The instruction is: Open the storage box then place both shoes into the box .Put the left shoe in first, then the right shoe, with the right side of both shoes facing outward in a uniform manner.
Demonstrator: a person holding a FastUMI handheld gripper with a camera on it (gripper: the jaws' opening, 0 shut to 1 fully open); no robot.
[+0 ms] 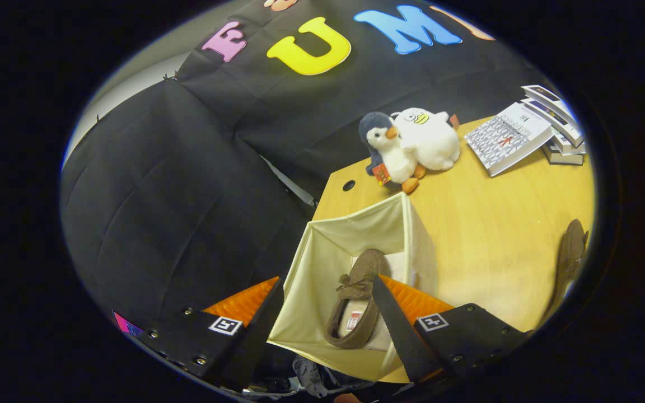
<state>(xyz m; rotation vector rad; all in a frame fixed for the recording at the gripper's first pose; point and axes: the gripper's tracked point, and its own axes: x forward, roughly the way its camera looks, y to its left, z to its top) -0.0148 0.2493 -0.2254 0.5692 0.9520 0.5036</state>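
A cream fabric storage box (322, 252) stands open at the near left corner of the wooden table (496, 235). One brown slipper-style shoe (356, 299) with a small bow lies inside it, toe pointing away from me, its insole showing. My gripper (328, 279) hovers above the box, open, with the fingers spread wide. The shoe sits below and between them, closer to the right finger (392, 319), and neither finger presses on it. The second brown shoe (571, 252) lies on the table far to the right of the box.
A plush penguin (389, 151) and a white plush bird (429, 137) sit just beyond the box. An open book (507, 137) leans on a stack of books (560, 126) at the far right. A round cable hole (348, 185) marks the table's far left corner.
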